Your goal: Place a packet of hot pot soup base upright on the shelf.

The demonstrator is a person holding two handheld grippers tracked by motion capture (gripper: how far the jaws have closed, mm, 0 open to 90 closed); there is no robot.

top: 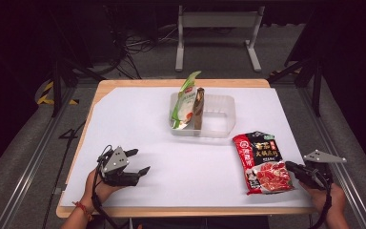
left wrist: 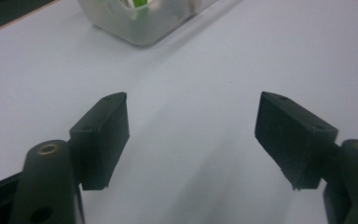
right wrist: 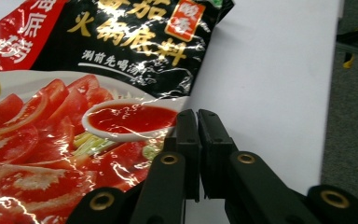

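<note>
A red and black hotpot soup-base packet [top: 262, 162] [right wrist: 74, 107] lies flat on the white sheet at the front right. My right gripper [top: 289, 166] [right wrist: 198, 116] comes in from the right, its jaws pressed together at the packet's right edge, which runs in under the jaw tips. At the front left my left gripper [top: 142, 161] [left wrist: 191, 121] hovers low over the bare sheet. Its jaws are wide apart and hold nothing.
A clear plastic bin [top: 221, 119] [left wrist: 135, 25] stands in the middle back of the sheet. A green and white pouch [top: 185, 102] and a brown packet [top: 199, 107] stand upright at its left end. The table's front edge lies just below both hands.
</note>
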